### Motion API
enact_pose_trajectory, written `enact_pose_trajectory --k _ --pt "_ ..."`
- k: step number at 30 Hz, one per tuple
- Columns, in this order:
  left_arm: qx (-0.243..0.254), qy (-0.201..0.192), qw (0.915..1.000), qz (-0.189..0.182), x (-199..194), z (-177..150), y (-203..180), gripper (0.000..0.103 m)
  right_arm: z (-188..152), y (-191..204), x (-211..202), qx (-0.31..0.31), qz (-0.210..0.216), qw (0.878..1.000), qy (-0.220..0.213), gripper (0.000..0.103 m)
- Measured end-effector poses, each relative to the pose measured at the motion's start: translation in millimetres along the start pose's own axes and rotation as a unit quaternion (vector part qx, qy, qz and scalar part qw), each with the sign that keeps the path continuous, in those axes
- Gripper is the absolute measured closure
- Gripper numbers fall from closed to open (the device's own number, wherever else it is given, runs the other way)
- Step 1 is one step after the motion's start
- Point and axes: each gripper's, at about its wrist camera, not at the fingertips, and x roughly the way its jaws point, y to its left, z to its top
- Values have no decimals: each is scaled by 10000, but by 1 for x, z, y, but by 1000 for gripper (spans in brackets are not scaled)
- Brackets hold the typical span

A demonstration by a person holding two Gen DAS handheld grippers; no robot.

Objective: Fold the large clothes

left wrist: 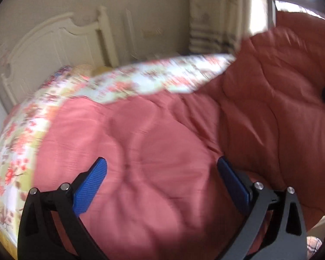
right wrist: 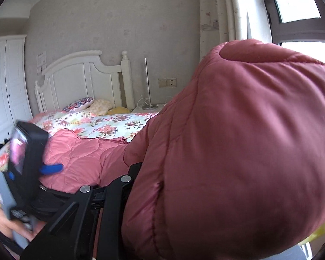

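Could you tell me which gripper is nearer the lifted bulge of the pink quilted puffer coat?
Right. The right gripper sits under that bulge of the pink quilted puffer coat, jaws hidden; the left gripper hovers open over the coat's flat part, farther left.

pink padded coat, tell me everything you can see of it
The pink padded coat is a large quilted garment of smooth, slightly shiny fabric with curved stitch lines. Most of it lies spread over the floral bedspread on the bed. One puffy part is lifted up close to the right wrist camera, draped over the right claw, whose fingers are hidden under it. The left claw hovers open above the flat part, with no visible grip on it.
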Motion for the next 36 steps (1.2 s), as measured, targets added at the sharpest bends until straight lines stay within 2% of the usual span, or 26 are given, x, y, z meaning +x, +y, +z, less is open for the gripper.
enact_pose_trajectory --k 1,4,7,10,12,13,16,18,21,22,23,25,26,27,28,29,31,34,36 --pt "-65 -60 9999 138 -3 -1 12 2 2 6 0 -132 -93 9999 12 70" --pt "67 150 9998 -121 8 -12 20 2 7 31 -1 -597 -338 9976 -32 70" --pt "408 -56 9991 105 15 -29 8 2 11 63 -1 -1209 -584 9909 -119 70" --pt "337 -1 9993 -184 6 -26 20 3 13 86 1 -1621 -735 9839 -158 70" --pt "137 -250 9994 -180 -11 -22 40 3 14 99 1 -1892 -809 9785 -159 70" --pt "-115 -445 9989 -58 -23 -21 61 3 14 105 1 -2008 -834 9759 -169 70" --pt "-848 -418 9952 254 -23 -22 111 3 13 122 0 -2279 -902 9693 -183 70" --pt "-1232 223 9921 108 8 -32 141 5 10 137 2 -2510 -945 9632 -174 70" --pt "-1626 449 9830 -721 30 -49 158 11 1 169 11 -2984 -994 9492 -121 70" --pt "-1870 464 9751 -1100 29 -53 168 18 -4 182 15 -3200 -980 9423 -91 69" --pt "-2036 414 9701 -1255 24 -53 179 19 -14 198 21 -3548 -966 9299 -45 68" --pt "-2279 195 9689 -944 6 -54 203 20 -43 221 35 -4300 -991 8973 94 67" --pt "-2430 26 9681 -604 -9 -54 222 20 -63 231 43 -4741 -1031 8742 214 61" --pt "-2548 -136 9662 -362 -23 -52 238 20 -91 241 52 -5346 -1167 8365 292 49" --pt "-2621 -281 9644 -188 -37 -50 249 20 -121 248 60 -5961 -1481 7891 94 44" --pt "-2636 -447 9636 -54 -54 -44 259 19 -134 252 62 -6178 -1686 7679 -134 46" --pt "-2432 -607 9681 -76 -75 -30 257 10 -139 254 63 -6268 -1784 7584 -145 48" --pt "-1536 -725 9849 -342 -96 6 210 2 -138 246 60 -6226 -1732 7629 -174 48" --pt "-962 -677 9911 -630 -94 35 177 2 -141 242 57 -6239 -1795 7600 -299 49"
